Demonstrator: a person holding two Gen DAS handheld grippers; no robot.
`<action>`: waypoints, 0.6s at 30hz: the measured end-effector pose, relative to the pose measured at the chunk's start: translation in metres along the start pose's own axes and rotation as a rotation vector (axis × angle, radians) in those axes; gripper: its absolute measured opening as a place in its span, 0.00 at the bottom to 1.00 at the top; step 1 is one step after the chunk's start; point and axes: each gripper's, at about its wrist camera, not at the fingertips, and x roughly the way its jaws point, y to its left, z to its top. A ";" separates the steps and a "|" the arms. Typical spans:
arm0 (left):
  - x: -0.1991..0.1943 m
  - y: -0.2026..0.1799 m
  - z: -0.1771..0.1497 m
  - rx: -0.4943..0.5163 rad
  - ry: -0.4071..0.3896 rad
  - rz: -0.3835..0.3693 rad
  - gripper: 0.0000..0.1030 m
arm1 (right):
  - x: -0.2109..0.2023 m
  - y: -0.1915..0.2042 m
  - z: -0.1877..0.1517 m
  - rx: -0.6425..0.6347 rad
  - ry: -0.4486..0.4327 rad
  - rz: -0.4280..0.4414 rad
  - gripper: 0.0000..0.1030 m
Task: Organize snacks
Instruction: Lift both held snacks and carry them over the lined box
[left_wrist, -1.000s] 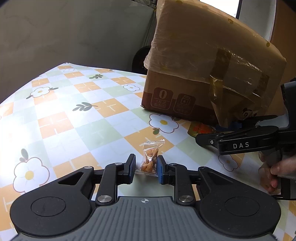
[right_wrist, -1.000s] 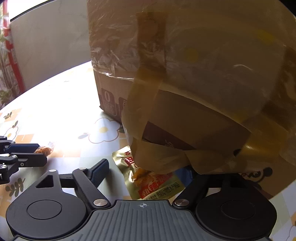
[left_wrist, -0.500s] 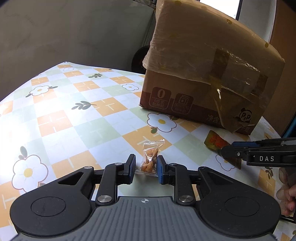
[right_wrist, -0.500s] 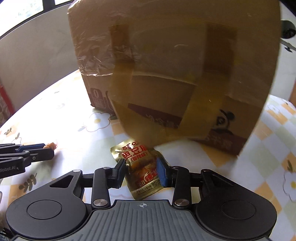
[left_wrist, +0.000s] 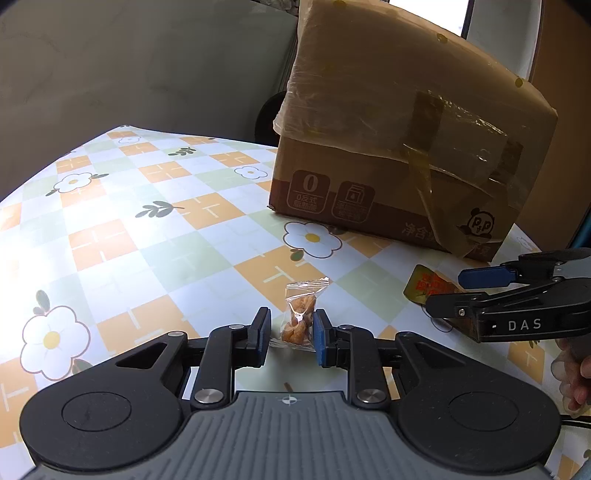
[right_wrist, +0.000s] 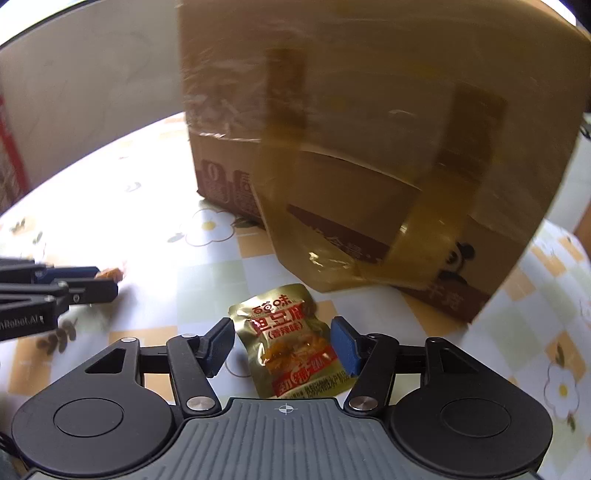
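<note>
A small clear packet of orange snack (left_wrist: 299, 317) lies on the flowered tablecloth between the fingers of my left gripper (left_wrist: 291, 338), which stands open around it with gaps on both sides. A gold foil snack pouch with red print (right_wrist: 295, 343) lies between the fingers of my right gripper (right_wrist: 282, 345), which is open around it. In the left wrist view the right gripper (left_wrist: 461, 291) and the gold pouch (left_wrist: 424, 284) sit at the right. In the right wrist view the left gripper (right_wrist: 107, 282) shows at the left edge.
A large taped cardboard box (left_wrist: 406, 147) stands on the table (left_wrist: 147, 240) just behind both snacks; it also fills the right wrist view (right_wrist: 369, 147). A grey wall lies beyond the table's far edge. A hand (left_wrist: 576, 373) shows at the right.
My right gripper pulled back from under the box flap with the gold pouch, then opened around it. My left gripper opened around the clear packet.
</note>
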 end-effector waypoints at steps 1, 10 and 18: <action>0.000 0.000 0.000 -0.002 -0.001 -0.002 0.25 | 0.002 0.002 0.001 -0.027 0.001 -0.003 0.55; -0.002 0.000 -0.003 -0.004 -0.008 -0.004 0.25 | 0.014 -0.009 0.001 0.076 -0.031 0.019 0.47; -0.013 -0.008 0.002 0.023 -0.034 -0.043 0.25 | -0.013 -0.015 -0.018 0.119 -0.066 0.017 0.43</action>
